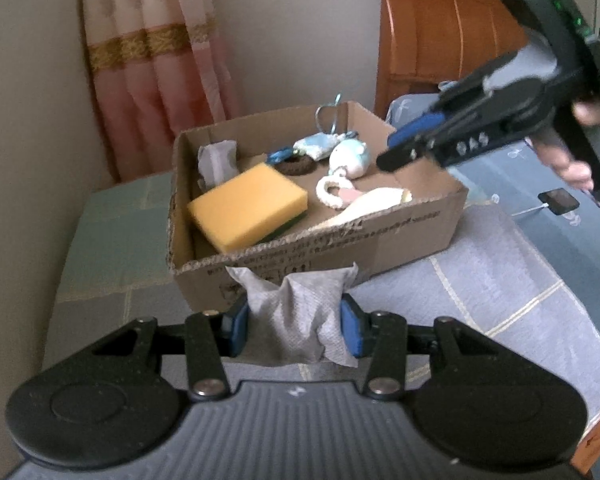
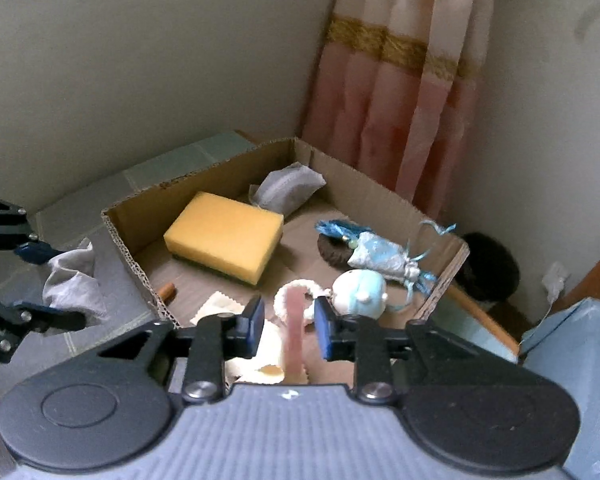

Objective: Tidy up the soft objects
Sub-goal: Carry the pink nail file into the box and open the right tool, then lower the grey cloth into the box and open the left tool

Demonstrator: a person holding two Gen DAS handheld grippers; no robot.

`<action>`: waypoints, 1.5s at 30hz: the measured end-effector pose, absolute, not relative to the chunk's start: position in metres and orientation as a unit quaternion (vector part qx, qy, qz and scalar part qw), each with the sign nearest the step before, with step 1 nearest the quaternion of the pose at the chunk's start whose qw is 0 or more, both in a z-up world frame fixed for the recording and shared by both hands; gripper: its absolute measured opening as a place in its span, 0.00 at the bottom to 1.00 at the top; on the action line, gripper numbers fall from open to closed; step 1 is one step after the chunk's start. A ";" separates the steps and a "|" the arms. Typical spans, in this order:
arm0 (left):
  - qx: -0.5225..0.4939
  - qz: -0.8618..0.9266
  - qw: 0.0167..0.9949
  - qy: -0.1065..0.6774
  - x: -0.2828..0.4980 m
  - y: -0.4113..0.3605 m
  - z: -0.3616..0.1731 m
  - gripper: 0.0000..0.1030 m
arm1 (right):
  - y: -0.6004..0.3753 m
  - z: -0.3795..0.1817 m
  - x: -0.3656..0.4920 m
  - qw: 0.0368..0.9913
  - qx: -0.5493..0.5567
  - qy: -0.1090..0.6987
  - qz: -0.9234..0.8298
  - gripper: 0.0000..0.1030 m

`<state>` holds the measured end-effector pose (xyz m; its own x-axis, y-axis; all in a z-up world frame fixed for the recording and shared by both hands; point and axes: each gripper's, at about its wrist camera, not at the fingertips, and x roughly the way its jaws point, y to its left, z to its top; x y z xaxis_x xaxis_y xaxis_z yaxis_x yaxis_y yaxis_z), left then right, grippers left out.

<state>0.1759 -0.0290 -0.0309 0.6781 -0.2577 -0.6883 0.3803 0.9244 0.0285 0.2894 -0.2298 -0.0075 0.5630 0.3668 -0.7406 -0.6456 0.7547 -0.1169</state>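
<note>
- Left wrist view: my left gripper (image 1: 296, 330) clamps a crumpled grey cloth (image 1: 300, 320) between both pads; cardboard box (image 1: 380, 240) just beyond my fingertips, yellow sponge (image 1: 248, 206) inside it.
- Right wrist view: my right gripper (image 2: 290, 330) is released, pads apart over the box (image 2: 128, 236); pink strap (image 2: 294, 332) and white ring (image 2: 296, 292) lie between my fingers, untouched.

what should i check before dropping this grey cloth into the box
1. Left tongs pinching the grey cloth: ok.
2. Cloth over the box: not ok, it sits outside the near wall.
3. Right tongs holding nothing: ok, pads clear of the pink strip.
4. Right tongs out of the way: not ok, they hang over the box.
5. Free floor in the box: ok, bare beside the yellow sponge.
</note>
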 end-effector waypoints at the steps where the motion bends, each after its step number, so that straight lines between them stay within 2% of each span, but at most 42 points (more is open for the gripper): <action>1: 0.086 -0.177 0.913 0.359 0.176 -0.030 -0.029 0.43 | -0.230 -0.009 0.288 0.863 -0.189 0.366 0.292 0.33; 3: 0.087 -0.181 0.914 0.352 0.177 -0.033 -0.024 0.43 | -0.231 -0.012 0.284 0.865 -0.185 0.368 0.286 0.45; 8: 0.087 -0.193 0.918 0.335 0.185 -0.038 -0.007 0.43 | -0.238 -0.008 0.272 0.872 -0.161 0.374 0.271 0.53; 12: 0.090 -0.190 0.926 0.314 0.206 -0.041 0.012 0.43 | -0.244 -0.002 0.262 0.881 -0.140 0.372 0.257 0.68; 19: 0.096 -0.180 0.936 0.286 0.278 -0.069 0.027 0.44 | -0.246 0.003 0.240 0.889 -0.120 0.371 0.239 0.69; 22: 0.073 -0.182 0.934 0.300 0.310 -0.079 0.028 0.49 | -0.244 0.004 0.231 0.891 -0.114 0.369 0.237 0.69; 23: 0.076 -0.175 0.936 0.294 0.317 -0.084 0.027 0.62 | -0.244 0.004 0.229 0.892 -0.111 0.370 0.235 0.69; 24: 0.084 -0.169 0.940 0.284 0.323 -0.089 0.026 0.84 | -0.243 0.004 0.227 0.893 -0.110 0.370 0.231 0.69; 25: 0.088 -0.165 0.943 0.276 0.325 -0.091 0.025 0.94 | -0.243 0.005 0.225 0.894 -0.107 0.370 0.229 0.69; 26: 0.088 -0.155 0.949 0.259 0.325 -0.093 0.025 0.99 | -0.244 0.005 0.223 0.895 -0.104 0.369 0.228 0.69; 29: 0.105 -0.147 0.960 0.215 0.316 -0.093 0.028 0.99 | -0.246 0.007 0.221 0.897 -0.090 0.373 0.221 0.70; 34: 0.134 -0.131 0.964 0.188 0.288 -0.087 0.036 0.99 | -0.248 0.011 0.217 0.902 -0.079 0.375 0.201 0.70; 36: 0.133 -0.124 0.966 0.185 0.271 -0.079 0.039 0.99 | -0.248 0.015 0.215 0.905 -0.072 0.375 0.185 0.74; 42: 0.097 -0.082 0.953 0.277 0.213 -0.059 0.043 0.99 | -0.240 0.031 0.200 0.921 -0.062 0.383 0.042 0.91; 45: 0.067 -0.055 0.943 0.321 0.185 -0.050 0.038 0.99 | -0.236 0.033 0.183 0.922 -0.035 0.386 -0.001 0.94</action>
